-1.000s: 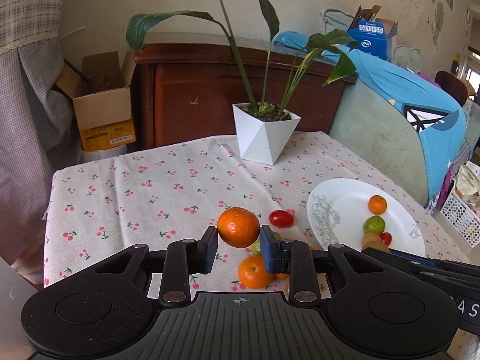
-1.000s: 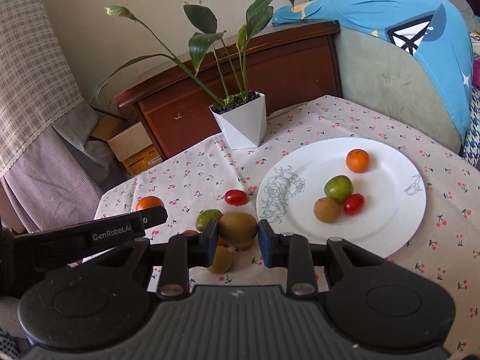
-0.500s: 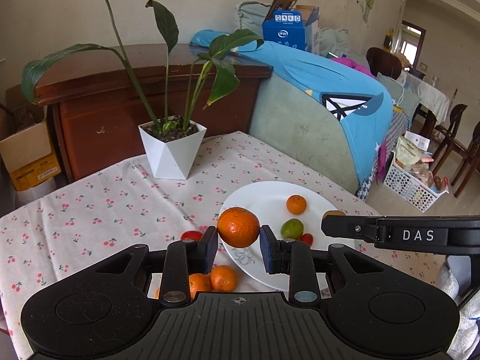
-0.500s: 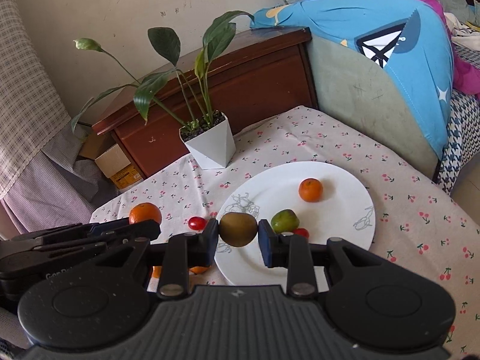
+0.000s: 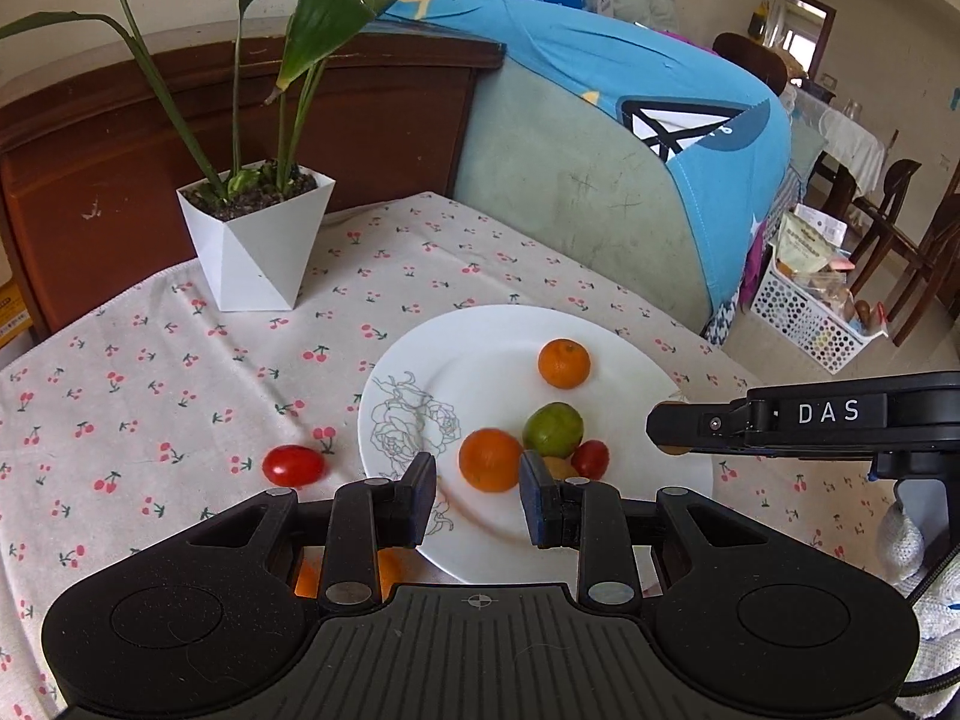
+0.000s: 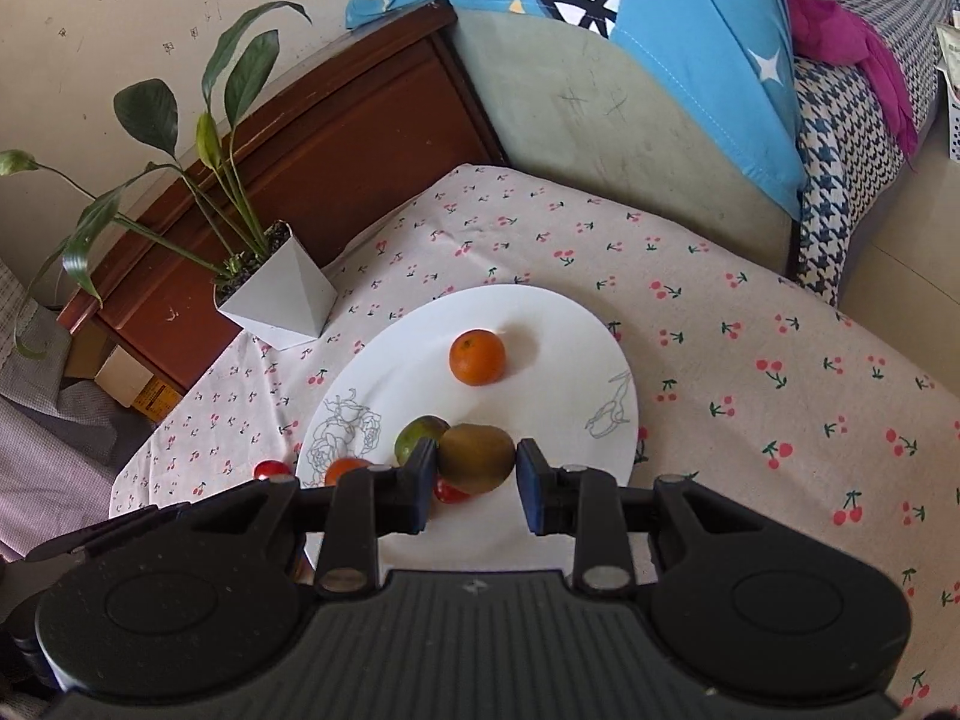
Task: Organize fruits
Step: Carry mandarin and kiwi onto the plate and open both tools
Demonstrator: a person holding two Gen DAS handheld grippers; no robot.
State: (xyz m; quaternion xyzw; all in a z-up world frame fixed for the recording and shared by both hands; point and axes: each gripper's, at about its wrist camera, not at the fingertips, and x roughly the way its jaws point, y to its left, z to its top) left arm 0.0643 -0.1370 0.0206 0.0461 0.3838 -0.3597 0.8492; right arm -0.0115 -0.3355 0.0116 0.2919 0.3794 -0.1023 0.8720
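My left gripper (image 5: 477, 498) holds a round orange mandarin (image 5: 490, 459) between its two black fingers, closed narrow on it, and it hangs over the near part of the white round plate with a grey flower drawing (image 5: 480, 336). My right gripper (image 6: 471, 489) is closed the same way on a brown oval kiwi (image 6: 476, 457), also over the near side of this plate. On the plate there lie already a second small orange mandarin (image 6: 477, 356) toward its far side, a green lime (image 5: 552, 429) in the middle and a small red tomato (image 5: 590, 459) touching the lime. One more red cherry tomato (image 5: 293, 465) lies on the cherry-print tablecloth (image 5: 180, 360), just beside the left rim of the plate. I judge the step is to put both fruits down on the plate. To do it well, I should lower each one to a free spot near the lime, open the fingers only when the fruit touches the plate, so it does not roll off, and keep my two grippers apart from each other.
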